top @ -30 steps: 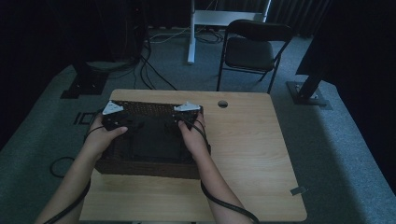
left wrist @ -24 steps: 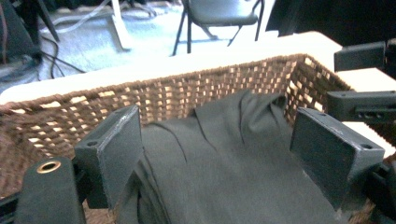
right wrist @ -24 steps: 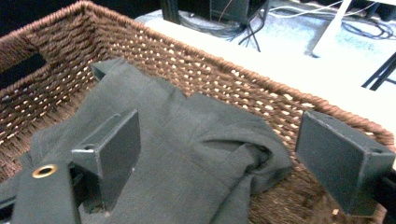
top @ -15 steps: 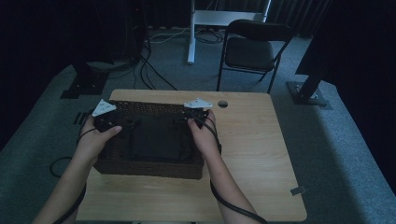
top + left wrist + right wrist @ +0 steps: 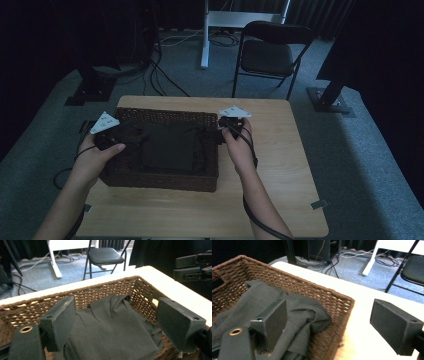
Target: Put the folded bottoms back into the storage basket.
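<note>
Both grippers, lifted apart from the basket's middle to its two ends.
Left gripper [image 5: 116, 139] and right gripper [image 5: 226, 131] gape wide, empty; the dark folded shirt [image 5: 167, 147] lies inside the wicker basket [image 5: 165, 181]. Best practice: withdraw upward without snagging cloth.

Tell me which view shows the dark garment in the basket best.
The left gripper view: the dark garment lies folded flat in the wicker basket, collar end toward the far wall. The right gripper view shows one bunched edge against the basket wall. The high view shows it whole but dim, without detail.
</note>
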### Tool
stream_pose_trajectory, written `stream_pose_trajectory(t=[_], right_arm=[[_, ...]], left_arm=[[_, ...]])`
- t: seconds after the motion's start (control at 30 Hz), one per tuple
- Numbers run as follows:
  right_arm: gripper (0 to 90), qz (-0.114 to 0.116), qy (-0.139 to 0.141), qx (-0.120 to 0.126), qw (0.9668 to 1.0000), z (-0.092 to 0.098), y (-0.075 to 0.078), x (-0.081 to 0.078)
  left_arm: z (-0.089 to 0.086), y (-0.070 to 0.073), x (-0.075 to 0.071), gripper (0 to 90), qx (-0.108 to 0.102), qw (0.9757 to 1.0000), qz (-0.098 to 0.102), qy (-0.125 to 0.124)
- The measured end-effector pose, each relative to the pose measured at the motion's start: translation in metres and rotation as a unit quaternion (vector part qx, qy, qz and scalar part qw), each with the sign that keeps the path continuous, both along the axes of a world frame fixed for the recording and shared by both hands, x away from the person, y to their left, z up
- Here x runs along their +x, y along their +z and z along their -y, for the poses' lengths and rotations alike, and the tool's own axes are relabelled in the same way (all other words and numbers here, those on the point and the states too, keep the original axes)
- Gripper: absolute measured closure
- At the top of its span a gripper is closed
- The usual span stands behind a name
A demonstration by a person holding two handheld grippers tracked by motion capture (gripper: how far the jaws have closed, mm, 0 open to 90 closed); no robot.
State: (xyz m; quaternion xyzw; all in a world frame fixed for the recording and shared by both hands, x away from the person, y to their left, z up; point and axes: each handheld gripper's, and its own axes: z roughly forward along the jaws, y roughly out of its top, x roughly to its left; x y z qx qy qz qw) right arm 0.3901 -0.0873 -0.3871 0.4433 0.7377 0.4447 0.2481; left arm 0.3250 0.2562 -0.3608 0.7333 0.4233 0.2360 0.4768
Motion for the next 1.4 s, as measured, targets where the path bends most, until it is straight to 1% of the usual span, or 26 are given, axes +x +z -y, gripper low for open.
stream_pose_trajectory(t=[0.07, 0.1, 0.2, 0.27, 0.3, 0.33, 0.4, 0.5, 0.53, 0.57, 0.63, 0.67, 0.73, 0.8, 0.87, 0.97, 1.03, 1.17, 1.23, 1.27, 1.33, 1.4], right_arm=[[14.0, 0.0, -0.004, 0.0, 1.0, 0.007, -0.001, -0.002], [14.0, 0.001, -0.004, 0.0, 1.0, 0.011, -0.002, -0.003], [14.1, 0.001, -0.013, -0.002, 0.9999, 0.023, -0.004, -0.006], [14.1, 0.002, -0.018, -0.001, 0.9998, 0.031, -0.006, -0.008], [14.0, 0.002, -0.021, 0.0, 0.9998, 0.035, -0.007, -0.009], [14.0, 0.003, -0.023, 0.001, 0.9997, 0.038, -0.008, -0.01], [14.1, 0.003, -0.028, 0.002, 0.9996, 0.045, -0.009, -0.012], [14.0, 0.006, -0.031, -0.005, 0.9995, 0.054, -0.012, -0.016], [14.0, 0.008, -0.032, -0.007, 0.9994, 0.056, -0.013, -0.018], [14.0, 0.007, -0.031, -0.008, 0.9995, 0.059, -0.015, -0.019], [13.9, 0.009, -0.033, -0.008, 0.9994, 0.064, -0.018, -0.022], [13.9, 0.009, -0.034, -0.011, 0.9993, 0.066, -0.019, -0.024], [13.0, 0.009, -0.028, -0.02, 0.9993, 0.072, -0.023, -0.026], [13.0, 0.008, -0.029, -0.023, 0.9993, 0.076, -0.027, -0.029], [13.0, 0.007, -0.029, -0.019, 0.9994, 0.081, -0.03, -0.032], [13.0, 0.006, -0.033, -0.016, 0.9993, 0.089, -0.037, -0.036], [13.0, 0.003, -0.036, -0.02, 0.9991, 0.093, -0.042, -0.038], [13.0, -0.001, -0.039, -0.016, 0.9991, 0.1, -0.053, -0.042], [13.0, -0.001, -0.043, -0.013, 0.999, 0.104, -0.058, -0.044], [13.0, 0.0, -0.044, -0.016, 0.9989, 0.106, -0.06, -0.045], [12.9, 0.001, -0.047, -0.018, 0.9988, 0.11, -0.066, -0.048], [12.9, -0.001, -0.051, -0.021, 0.9984, 0.116, -0.072, -0.05]], left_arm=[[-0.001, 0.0, -0.004, 17.7, -0.003, 1.0, 0.009, 0.002], [-0.001, -0.001, -0.006, 17.7, -0.007, 0.9999, 0.01, 0.003], [0.0, -0.004, -0.012, 17.7, 0.001, 0.9999, 0.013, -0.002], [0.001, -0.005, -0.017, 17.6, -0.006, 0.9999, 0.011, -0.007], [0.001, -0.006, -0.019, 17.7, -0.006, 0.9998, 0.013, -0.01], [0.002, -0.006, -0.022, 17.6, 0.001, 0.9998, 0.017, -0.012], [0.002, -0.006, -0.027, 17.7, -0.003, 0.9996, 0.024, -0.012], [0.002, -0.006, -0.035, 17.6, -0.003, 0.9994, 0.027, -0.022], [0.001, -0.006, -0.037, 17.7, -0.004, 0.9993, 0.029, -0.023], [0.0, -0.006, -0.039, 17.6, -0.001, 0.9993, 0.031, -0.023], [-0.002, -0.008, -0.043, 17.6, -0.001, 0.9994, 0.031, -0.017], [-0.003, -0.009, -0.045, 17.6, 0.002, 0.9993, 0.032, -0.018], [-0.005, -0.012, -0.048, 17.6, 0.001, 0.9994, 0.031, -0.017], [-0.006, -0.017, -0.052, 17.6, 0.017, 0.9992, 0.033, -0.014], [-0.008, -0.02, -0.055, 17.6, 0.007, 0.9995, 0.028, -0.014], [-0.011, -0.024, -0.06, 17.6, 0.008, 0.9995, 0.026, -0.015], [-0.012, -0.027, -0.064, 17.6, 0.004, 0.9995, 0.027, -0.014], [-0.01, -0.031, -0.07, 17.6, 0.009, 0.9993, 0.035, -0.01], [-0.008, -0.034, -0.072, 17.6, 0.006, 0.9993, 0.03, -0.018], [-0.008, -0.036, -0.073, 17.6, 0.006, 0.9995, 0.025, -0.021], [-0.008, -0.04, -0.077, 17.6, 0.01, 0.9994, 0.024, -0.023], [-0.009, -0.043, -0.082, 17.6, 0.008, 0.9994, 0.022, -0.024]])
